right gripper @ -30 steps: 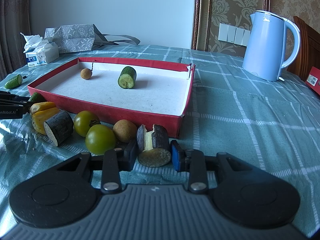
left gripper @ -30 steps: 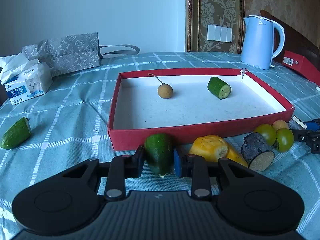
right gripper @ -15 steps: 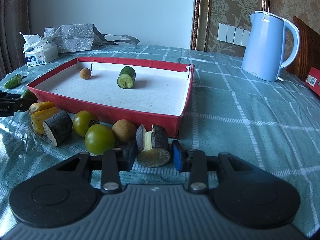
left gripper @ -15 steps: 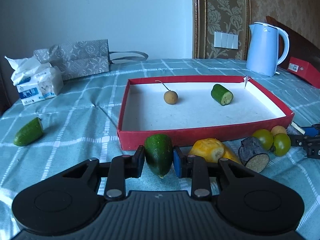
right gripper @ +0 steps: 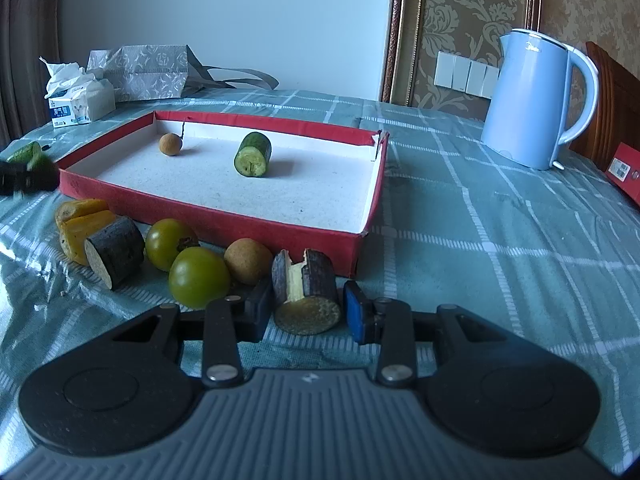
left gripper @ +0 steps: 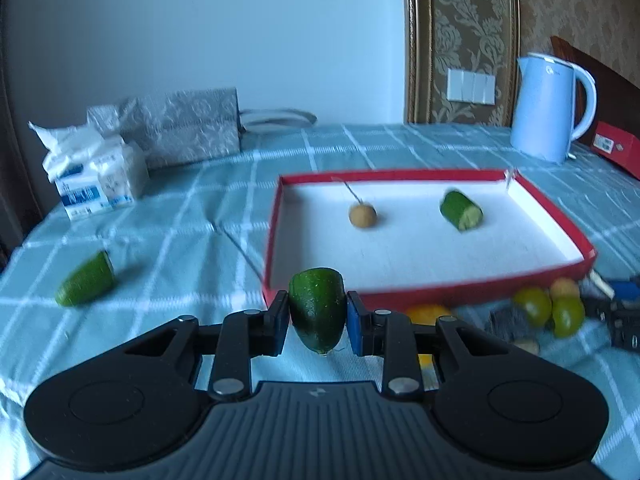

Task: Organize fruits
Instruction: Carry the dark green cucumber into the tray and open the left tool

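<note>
Before red tray point(left gripper: 440, 294) | left gripper point(left gripper: 318, 316) clamps cucumber end point(left gripper: 317, 312), seemingly airborne

A lived-in home room. Ahead and right of the right gripper point(right gripper: 306, 312), a pale blue electric kettle point(right gripper: 532, 104) stands on a bench under a teal checked tablecloth point(right gripper: 500, 216). Behind it are damask wallpaper point(right gripper: 472, 12) and wall switches point(right gripper: 466, 74). Far ahead left sit a tissue pack point(right gripper: 80, 98) and a patterned gift bag point(right gripper: 144, 70).

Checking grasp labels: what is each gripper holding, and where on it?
Left gripper clamps the cucumber end piece across its sides, tip downward. Right gripper straddles the dark-skinned chunk, apparently without gripping it.
</note>
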`<state>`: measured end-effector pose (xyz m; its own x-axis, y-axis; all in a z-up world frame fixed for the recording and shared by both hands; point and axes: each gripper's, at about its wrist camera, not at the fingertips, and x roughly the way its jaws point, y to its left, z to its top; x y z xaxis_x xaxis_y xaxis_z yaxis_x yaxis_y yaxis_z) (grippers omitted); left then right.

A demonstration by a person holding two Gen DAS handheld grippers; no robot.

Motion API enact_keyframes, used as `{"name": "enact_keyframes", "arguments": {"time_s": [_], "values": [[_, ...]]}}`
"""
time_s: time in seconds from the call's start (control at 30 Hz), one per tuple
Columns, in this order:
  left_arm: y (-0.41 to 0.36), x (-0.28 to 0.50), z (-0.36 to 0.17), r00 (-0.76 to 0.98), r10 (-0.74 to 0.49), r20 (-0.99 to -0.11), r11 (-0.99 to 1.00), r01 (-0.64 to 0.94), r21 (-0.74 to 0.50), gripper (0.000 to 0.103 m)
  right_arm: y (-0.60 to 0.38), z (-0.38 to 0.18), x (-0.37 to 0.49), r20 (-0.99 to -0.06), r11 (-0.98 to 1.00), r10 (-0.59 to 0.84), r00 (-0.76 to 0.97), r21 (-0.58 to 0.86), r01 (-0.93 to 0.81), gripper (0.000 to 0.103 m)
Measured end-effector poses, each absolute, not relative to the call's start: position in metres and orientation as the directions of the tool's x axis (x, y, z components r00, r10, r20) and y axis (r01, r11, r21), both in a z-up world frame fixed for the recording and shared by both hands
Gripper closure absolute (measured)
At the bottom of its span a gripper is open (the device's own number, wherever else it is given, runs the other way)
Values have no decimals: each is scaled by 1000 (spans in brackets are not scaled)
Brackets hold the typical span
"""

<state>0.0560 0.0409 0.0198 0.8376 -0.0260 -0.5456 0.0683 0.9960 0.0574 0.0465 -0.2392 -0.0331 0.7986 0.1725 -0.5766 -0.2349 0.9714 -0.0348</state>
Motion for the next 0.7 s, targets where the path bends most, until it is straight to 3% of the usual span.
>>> {"name": "enact_keyframes", "arguments": {"time_s": [0.27, 0.7], "values": [[35, 98, 35, 855, 2, -519, 996, 45, 76, 74, -241, -33, 46, -578, 971, 176, 797, -29, -235, 69], [31, 151, -3, 800, 43, -599, 998, -7, 63, 74, -241, -33, 48, -580, 972, 183, 794, -14, -235, 69]]}}
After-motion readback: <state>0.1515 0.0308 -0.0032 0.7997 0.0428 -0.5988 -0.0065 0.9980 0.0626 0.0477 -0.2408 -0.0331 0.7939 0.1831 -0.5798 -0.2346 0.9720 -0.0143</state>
